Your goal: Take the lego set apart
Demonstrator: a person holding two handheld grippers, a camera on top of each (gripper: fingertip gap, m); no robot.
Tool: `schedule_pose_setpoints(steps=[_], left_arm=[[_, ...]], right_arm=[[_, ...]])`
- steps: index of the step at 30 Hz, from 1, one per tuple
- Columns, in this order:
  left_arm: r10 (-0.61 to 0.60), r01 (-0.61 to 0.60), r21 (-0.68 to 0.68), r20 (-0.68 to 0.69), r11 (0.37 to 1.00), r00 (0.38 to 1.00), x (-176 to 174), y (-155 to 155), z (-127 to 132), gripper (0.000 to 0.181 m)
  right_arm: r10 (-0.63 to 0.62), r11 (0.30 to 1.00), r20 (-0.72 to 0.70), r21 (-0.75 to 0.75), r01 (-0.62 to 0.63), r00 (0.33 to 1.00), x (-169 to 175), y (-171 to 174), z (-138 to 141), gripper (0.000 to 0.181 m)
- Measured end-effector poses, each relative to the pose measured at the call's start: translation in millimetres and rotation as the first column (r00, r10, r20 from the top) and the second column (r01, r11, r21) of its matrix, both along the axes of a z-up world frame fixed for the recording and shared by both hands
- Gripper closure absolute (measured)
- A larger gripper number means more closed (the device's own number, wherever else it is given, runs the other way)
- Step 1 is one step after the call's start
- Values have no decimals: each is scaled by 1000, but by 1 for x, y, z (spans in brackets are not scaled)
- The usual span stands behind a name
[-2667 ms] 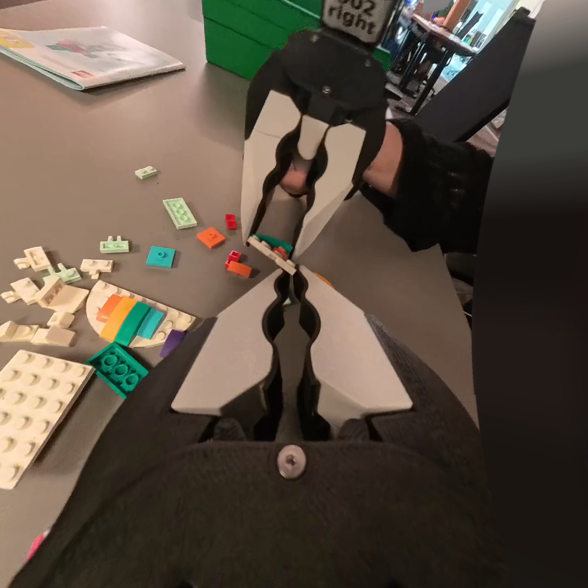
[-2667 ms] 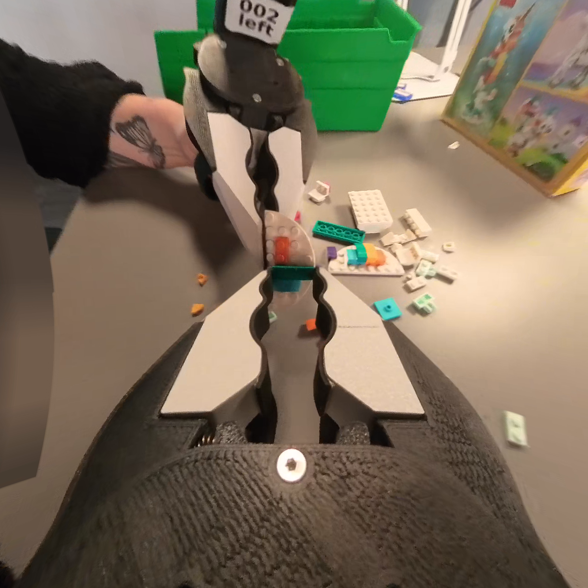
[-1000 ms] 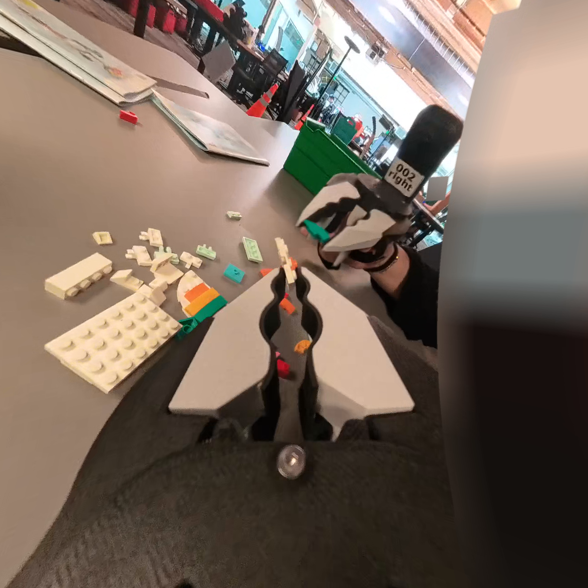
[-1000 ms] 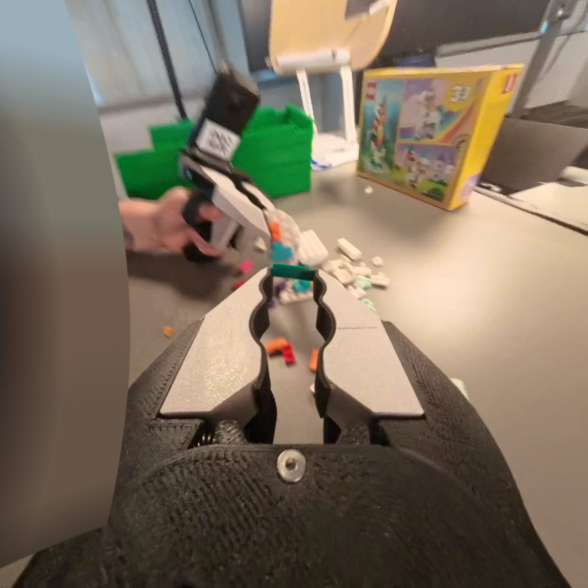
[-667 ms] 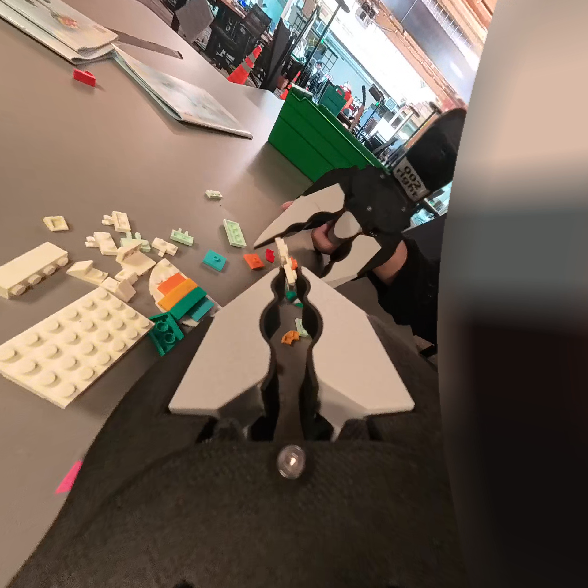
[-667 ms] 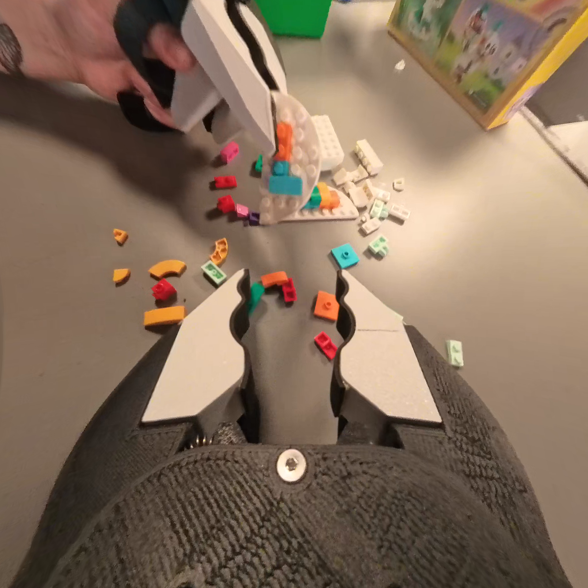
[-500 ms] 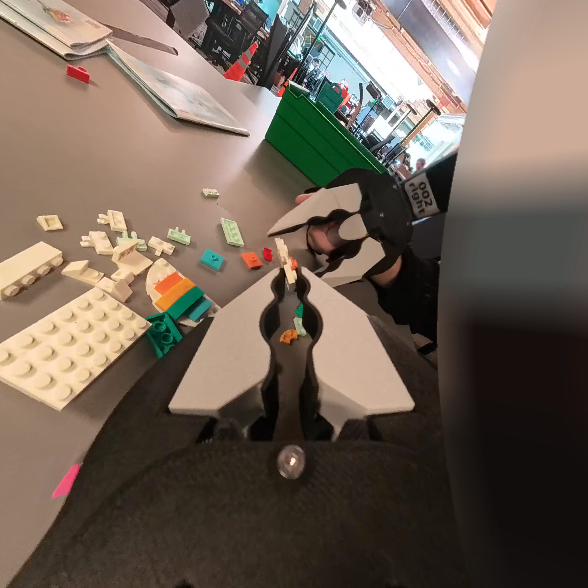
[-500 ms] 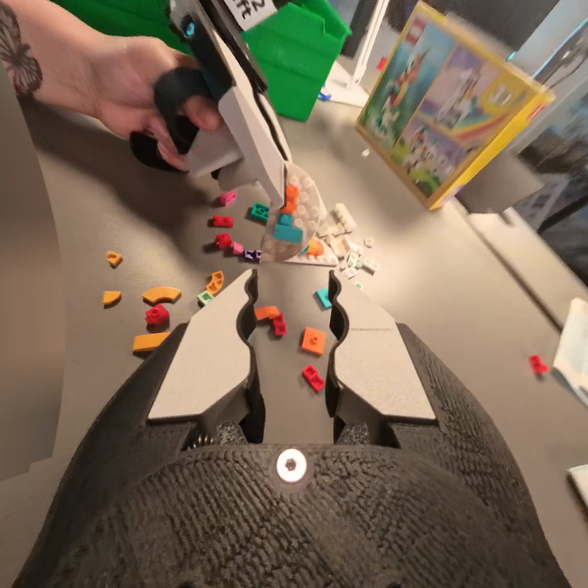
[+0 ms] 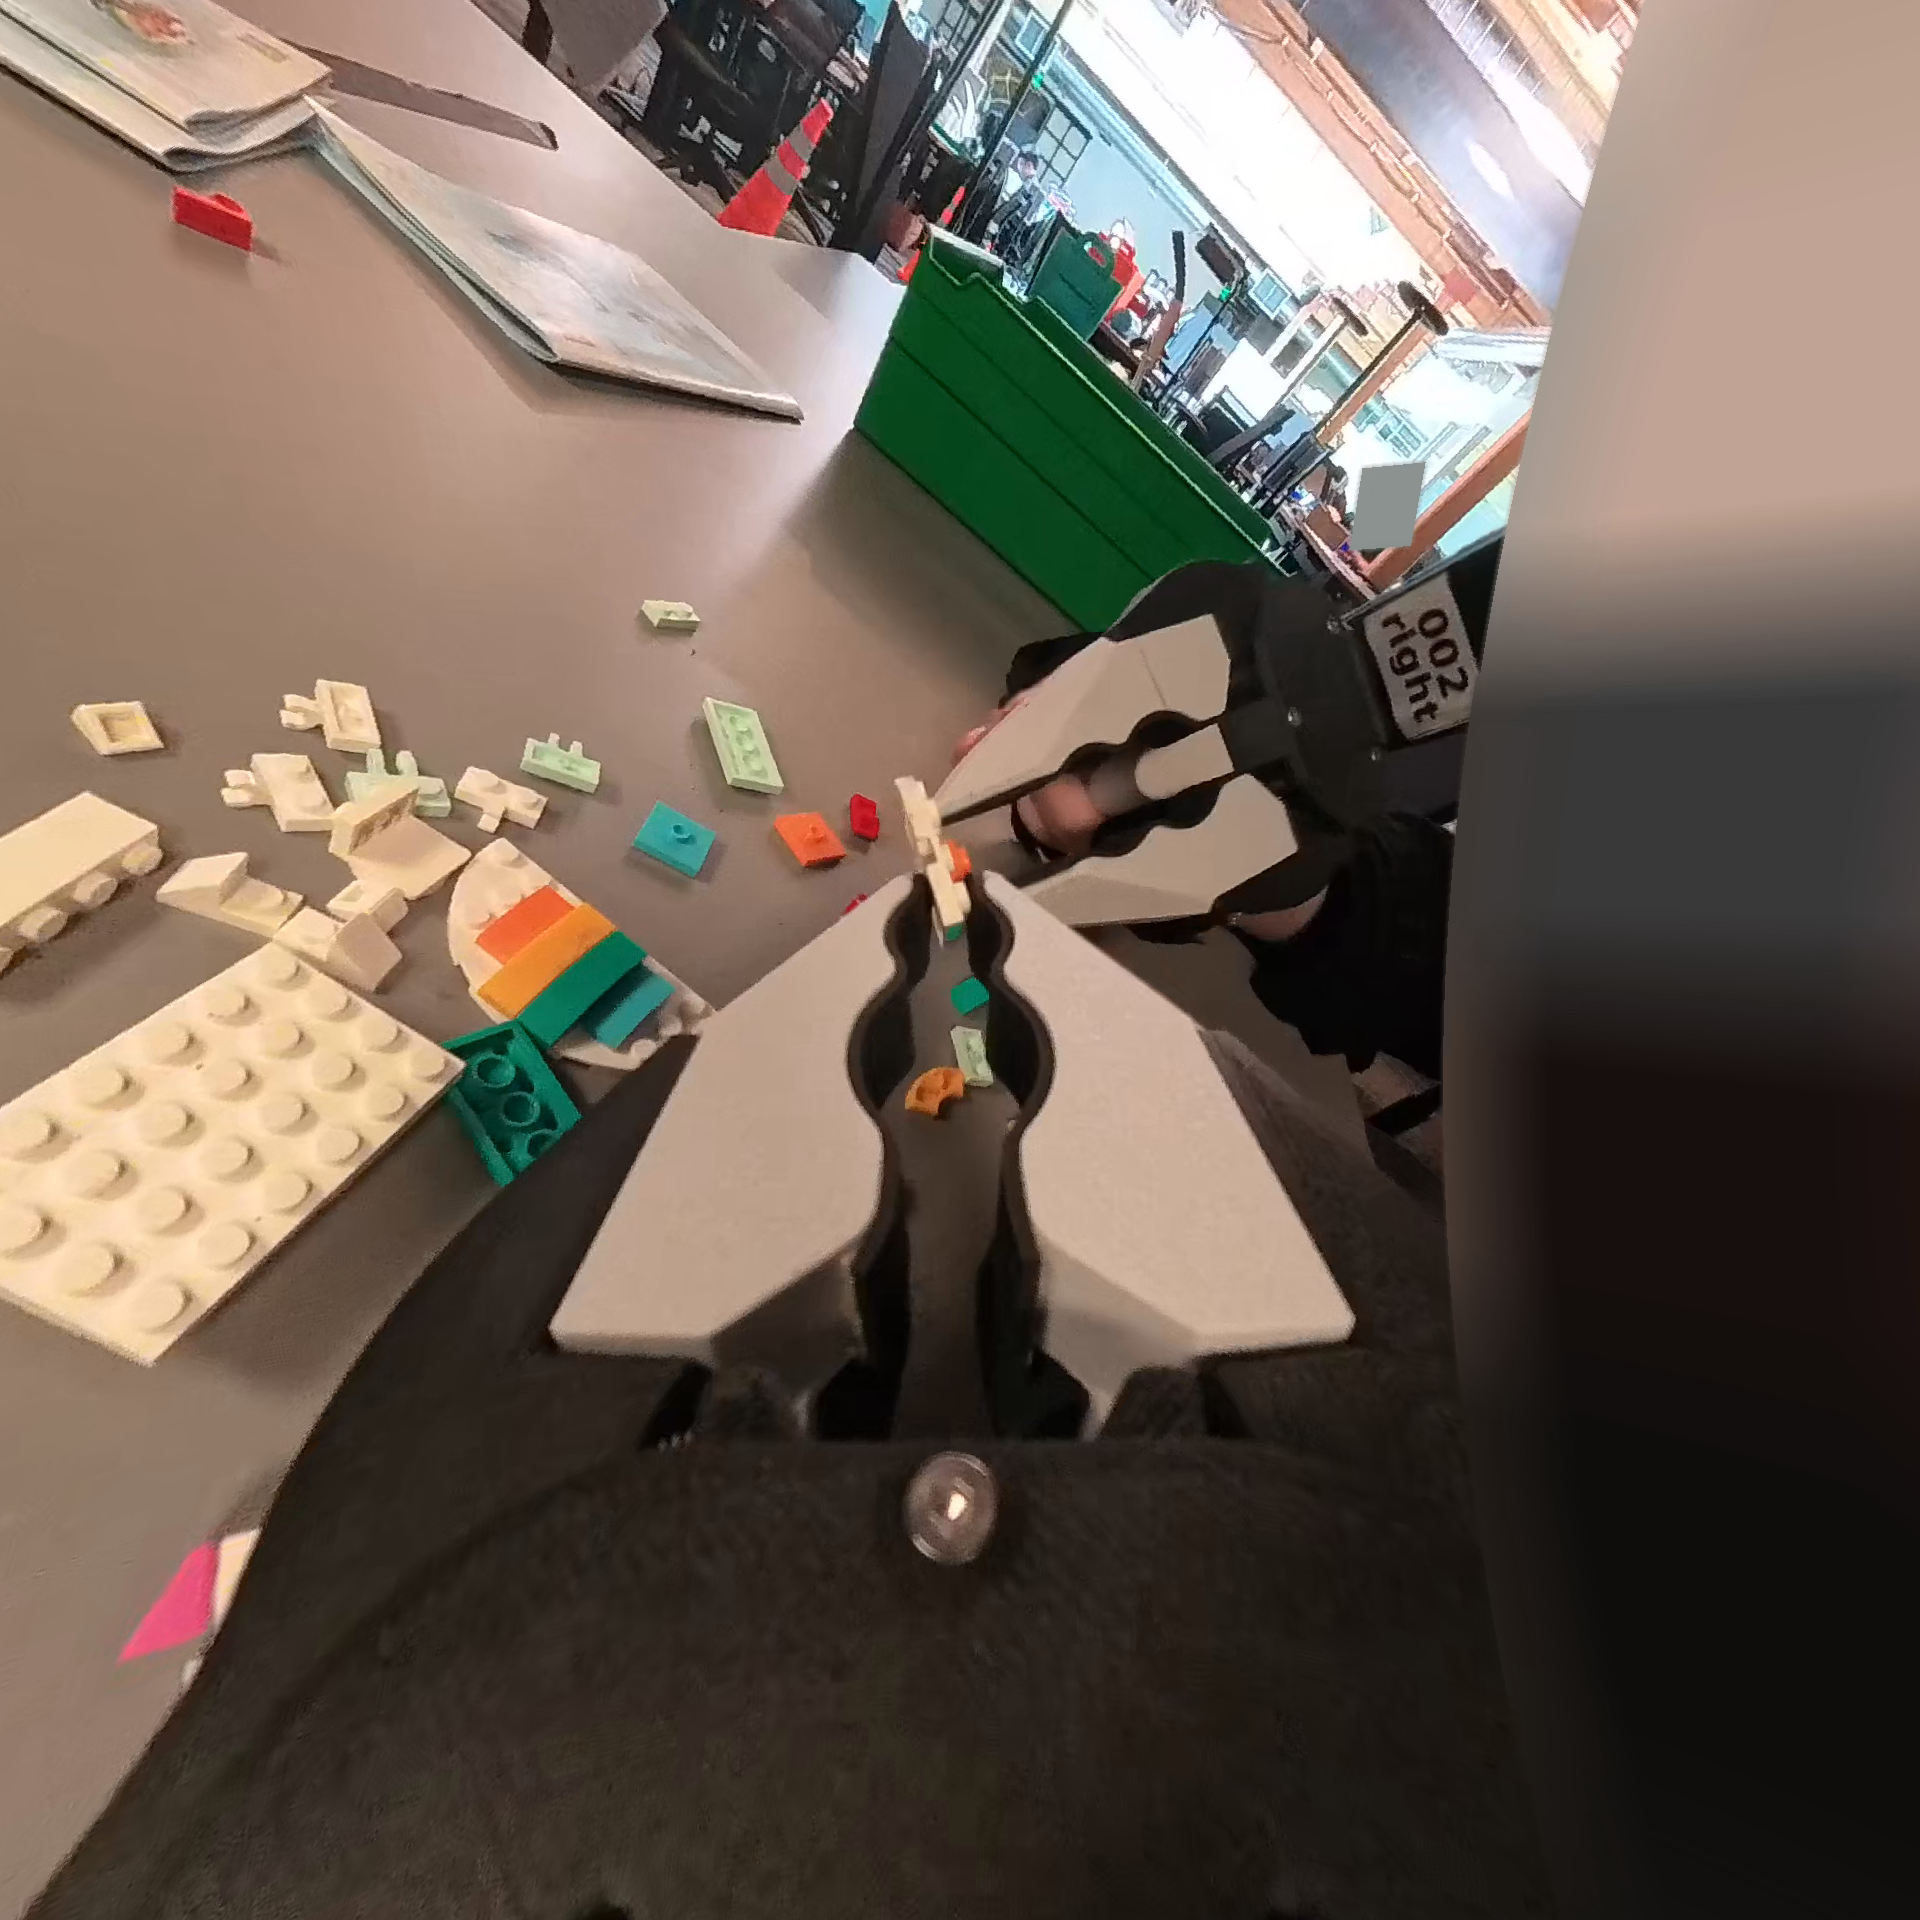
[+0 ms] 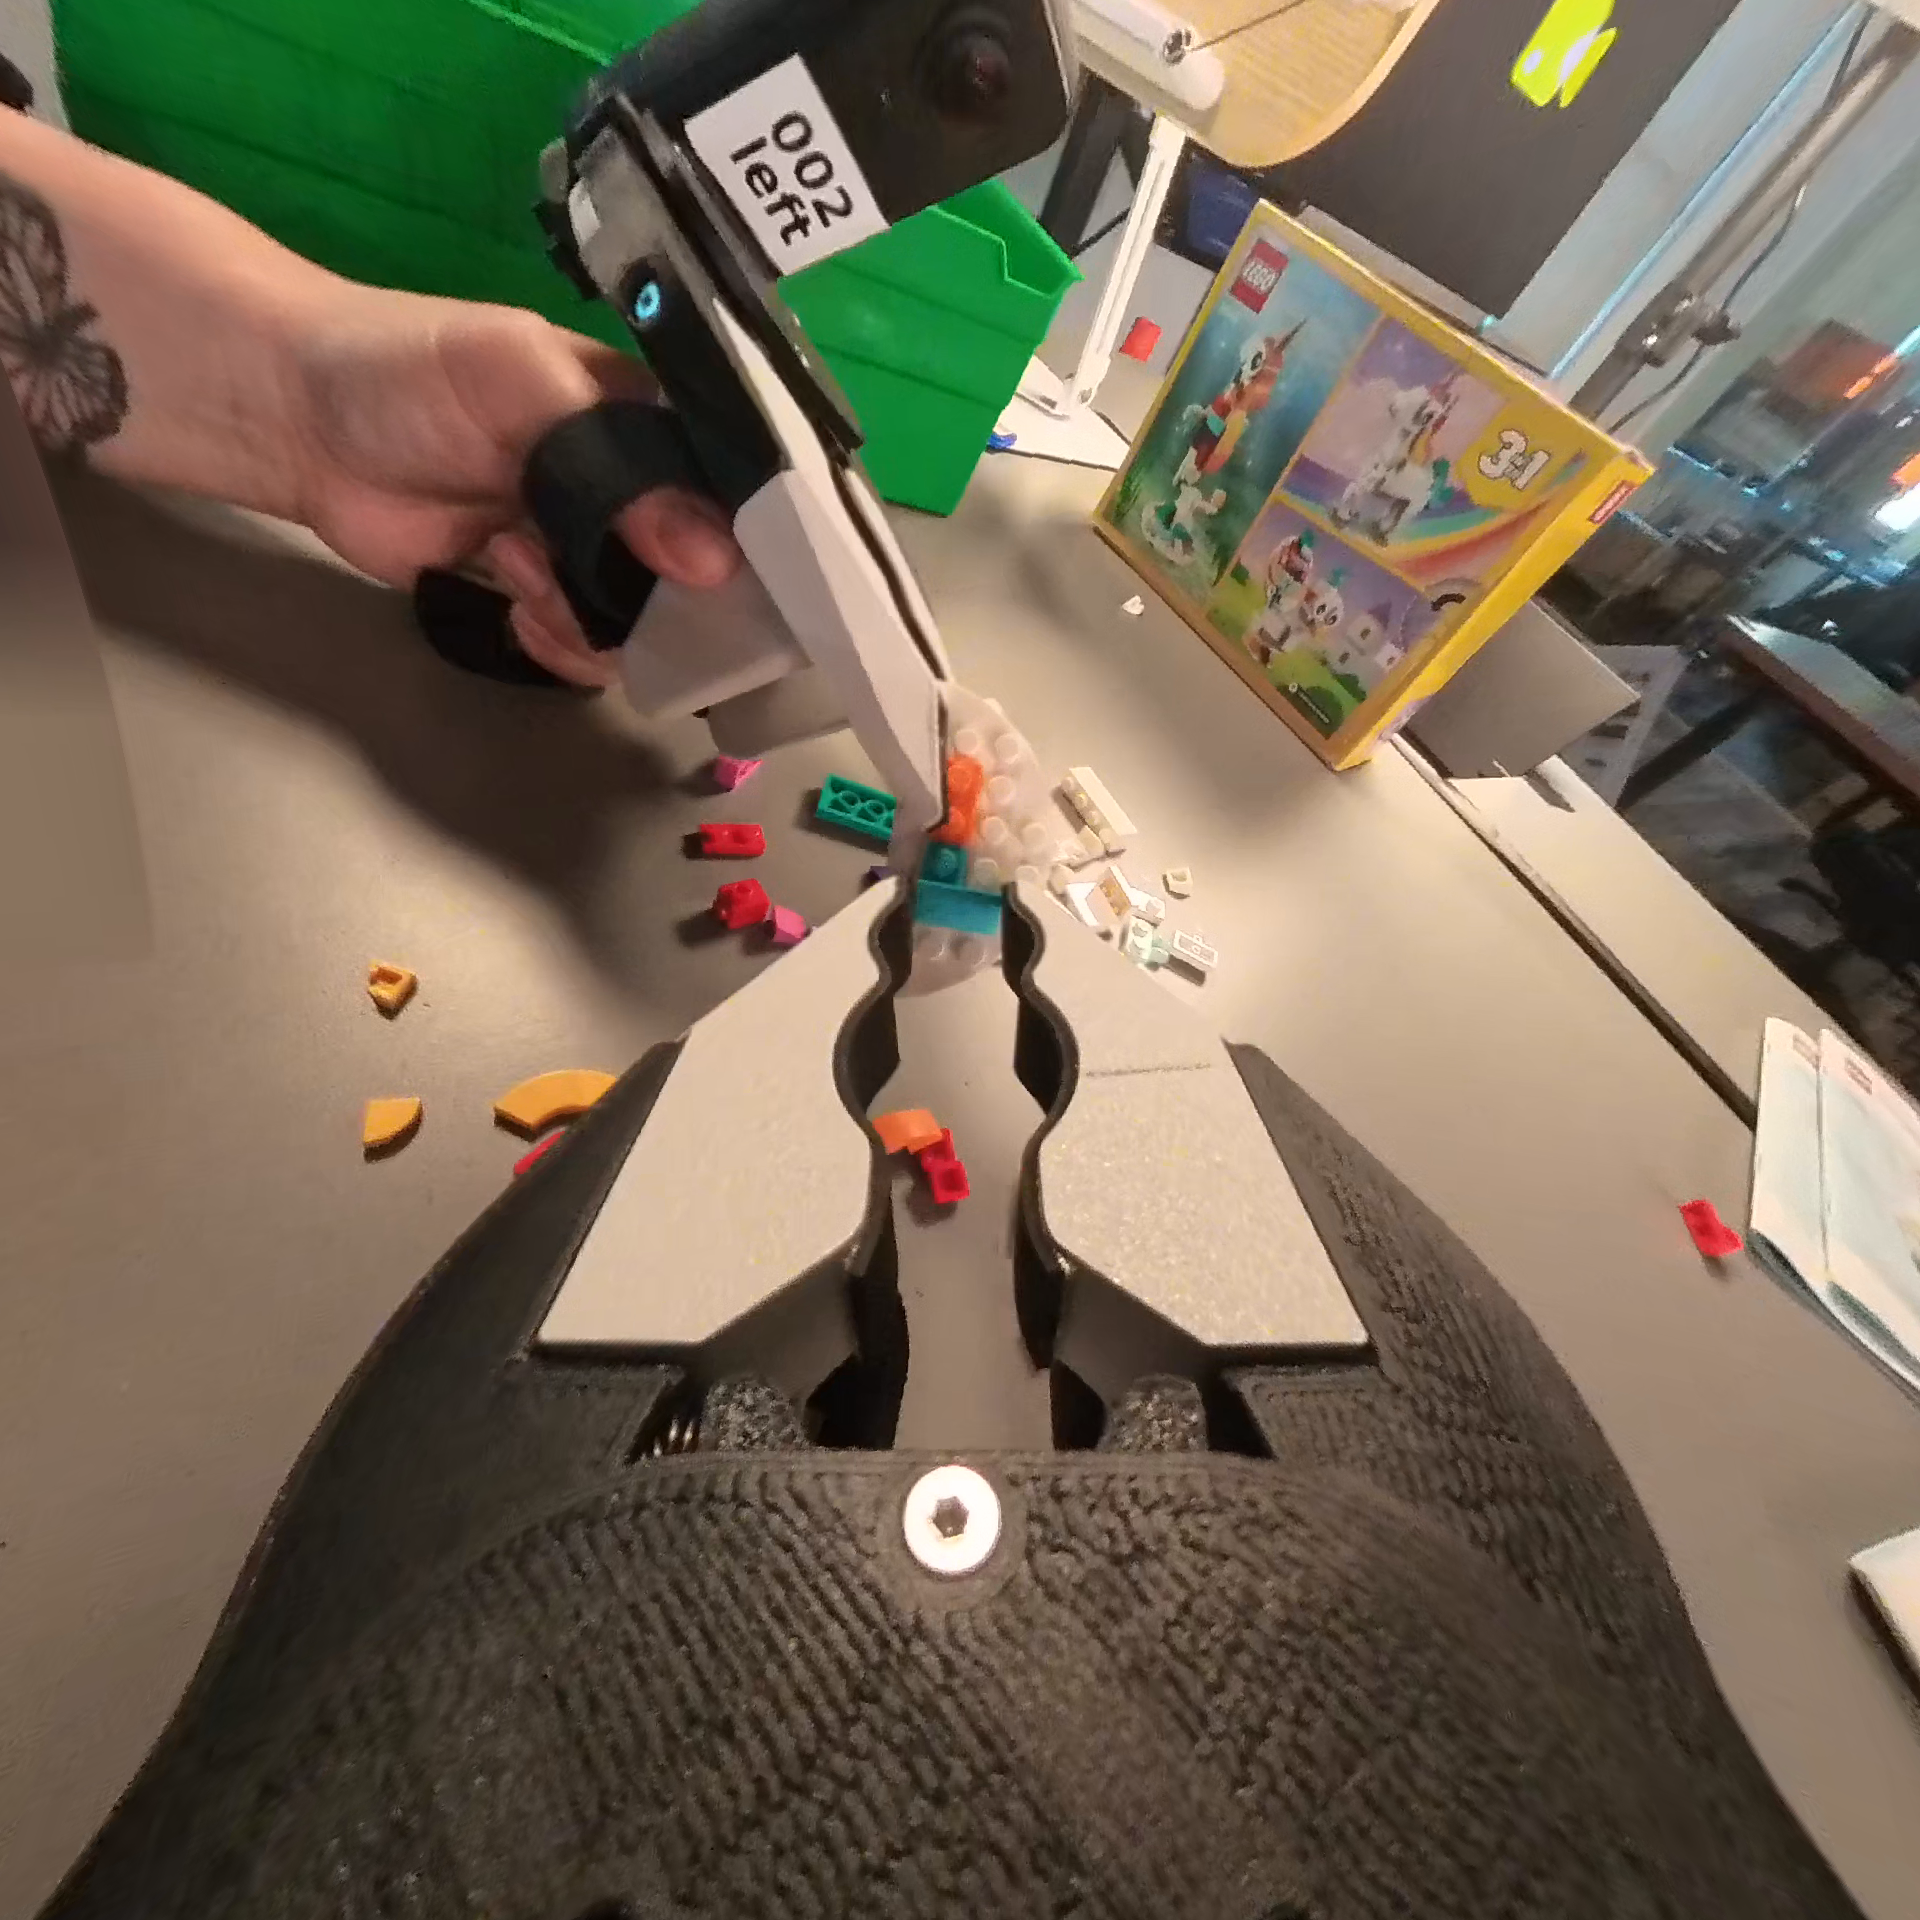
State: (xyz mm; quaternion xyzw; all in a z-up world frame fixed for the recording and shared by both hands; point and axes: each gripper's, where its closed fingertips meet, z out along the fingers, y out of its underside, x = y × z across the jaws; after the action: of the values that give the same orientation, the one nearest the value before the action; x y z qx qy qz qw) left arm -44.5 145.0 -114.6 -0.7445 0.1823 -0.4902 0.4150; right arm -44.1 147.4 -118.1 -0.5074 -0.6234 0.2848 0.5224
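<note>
My left gripper (image 9: 943,894) is clamped on the white half-round plate (image 10: 982,769) above the bench (image 9: 312,499). My right gripper (image 10: 951,914) fingers stand apart, either side of the plate's turquoise brick (image 10: 956,906).

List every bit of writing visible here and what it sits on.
I will not quote the writing; these things bear it:
white label on the left gripper: legible.
second white label on the right gripper: legible.
yellow box: brand mark and number, legible.
booklets: too small.
</note>
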Motion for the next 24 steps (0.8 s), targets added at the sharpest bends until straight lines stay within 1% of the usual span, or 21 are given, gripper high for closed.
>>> schedule_pose_setpoints(steps=[4,5,9,11,14,18,21,24], left_arm=[[-9,9,11,3,1000,1000,1,-2,2,176],[-11,11,14,10,1000,1000,2,-2,3,176],[-16,16,-12,22,1000,1000,3,-2,1,176],[-8,8,-14,4,1000,1000,3,-1,-1,176],[10,-10,-24,12,1000,1000,1,1,-1,176],[19,-19,-29,4,999,1000,0,2,-2,176],[10,-10,-22,-18,1000,1000,1,1,-4,176],[29,-29,-12,-50,999,998,0,3,-6,175]], right_arm=[[12,997,1,-73,-12,1000,1,-2,1,167],[16,997,6,-70,-15,1000,2,-2,2,167],[4,999,55,34,-6,998,3,-3,-1,166],[-8,1000,78,30,6,997,3,-3,-3,165],[-38,999,92,24,36,995,4,0,-5,164],[-75,997,92,-1,75,993,3,2,-7,167],[-80,996,104,-20,82,991,4,1,-9,167],[-95,995,122,39,91,988,5,2,-7,169]])
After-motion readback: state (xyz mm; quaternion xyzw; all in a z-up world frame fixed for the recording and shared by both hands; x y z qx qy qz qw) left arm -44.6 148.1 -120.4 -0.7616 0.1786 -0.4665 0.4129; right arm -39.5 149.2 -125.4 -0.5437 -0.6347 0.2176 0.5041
